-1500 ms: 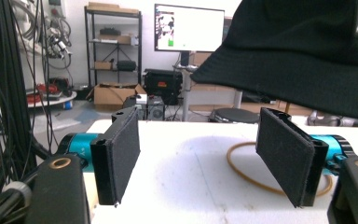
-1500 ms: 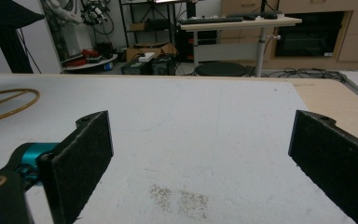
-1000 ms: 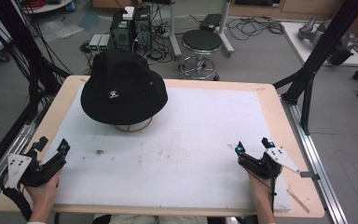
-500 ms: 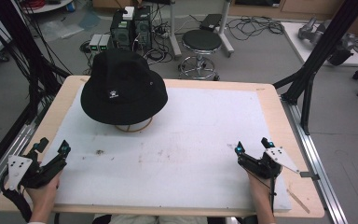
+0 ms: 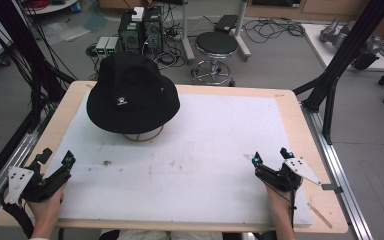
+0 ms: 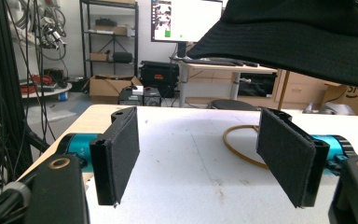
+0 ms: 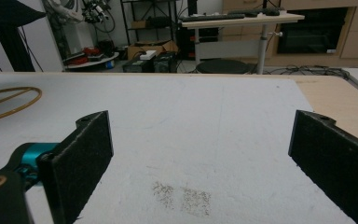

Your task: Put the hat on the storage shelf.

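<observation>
Black bucket hat (image 5: 132, 93) with small white emblem at front, perched on a tan wire ring stand (image 5: 143, 135), toward far left of the white-padded worktop (image 5: 205, 150). Brim overhanging the ring, crown upright. In the left gripper view, hat brim (image 6: 303, 32) looming across upper right, ring stand (image 6: 235, 144) on the pad just beyond the right finger.

Left gripper (image 5: 56, 159) held in a hand (image 5: 45, 207) at near-left corner of worktop, low over the pad edge, fingers (image 6: 116, 154) spread wide apart, nothing between them. Aimed toward the hat, well apart from it.

Right gripper (image 5: 270, 156) held in the other hand (image 5: 279, 200) at near-right side, grey three-cornered plate on top, fingers (image 7: 79, 158) likewise wide apart and empty. Faint dark smudge (image 7: 182, 198) on the pad between them.

Round black stool (image 5: 216, 45) on the floor beyond the far edge, computer towers (image 5: 140, 27) and tangled cables beside it.
</observation>
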Demonstrator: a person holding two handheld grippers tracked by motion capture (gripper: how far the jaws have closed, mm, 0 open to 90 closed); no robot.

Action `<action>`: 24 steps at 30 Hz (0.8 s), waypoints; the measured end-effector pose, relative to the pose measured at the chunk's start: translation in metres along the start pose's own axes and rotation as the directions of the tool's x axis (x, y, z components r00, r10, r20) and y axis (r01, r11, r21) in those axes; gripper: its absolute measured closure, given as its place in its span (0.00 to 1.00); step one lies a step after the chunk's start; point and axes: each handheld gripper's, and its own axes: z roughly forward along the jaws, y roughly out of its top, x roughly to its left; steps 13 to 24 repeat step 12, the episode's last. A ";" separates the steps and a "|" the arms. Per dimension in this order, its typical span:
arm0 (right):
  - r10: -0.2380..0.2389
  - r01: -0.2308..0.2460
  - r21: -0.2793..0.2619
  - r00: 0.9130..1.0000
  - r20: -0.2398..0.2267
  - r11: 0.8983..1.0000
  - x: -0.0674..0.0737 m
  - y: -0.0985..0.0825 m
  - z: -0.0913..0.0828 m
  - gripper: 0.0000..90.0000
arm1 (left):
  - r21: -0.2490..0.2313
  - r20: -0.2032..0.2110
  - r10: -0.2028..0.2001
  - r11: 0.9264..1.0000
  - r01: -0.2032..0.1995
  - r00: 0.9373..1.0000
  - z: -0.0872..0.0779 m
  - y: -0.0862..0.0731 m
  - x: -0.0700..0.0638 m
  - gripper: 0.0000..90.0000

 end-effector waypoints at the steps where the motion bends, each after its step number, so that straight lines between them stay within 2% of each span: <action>1: 0.001 -0.001 0.000 1.000 -0.001 1.000 0.000 0.000 0.000 0.06 | 0.003 0.000 -0.001 1.000 0.001 1.000 0.000 0.000 0.000 0.33; 24: 0.011 -0.011 0.005 1.000 0.001 1.000 -0.001 0.000 0.000 0.06 | 0.011 0.009 0.003 1.000 -0.003 1.000 0.000 -0.002 -0.001 0.33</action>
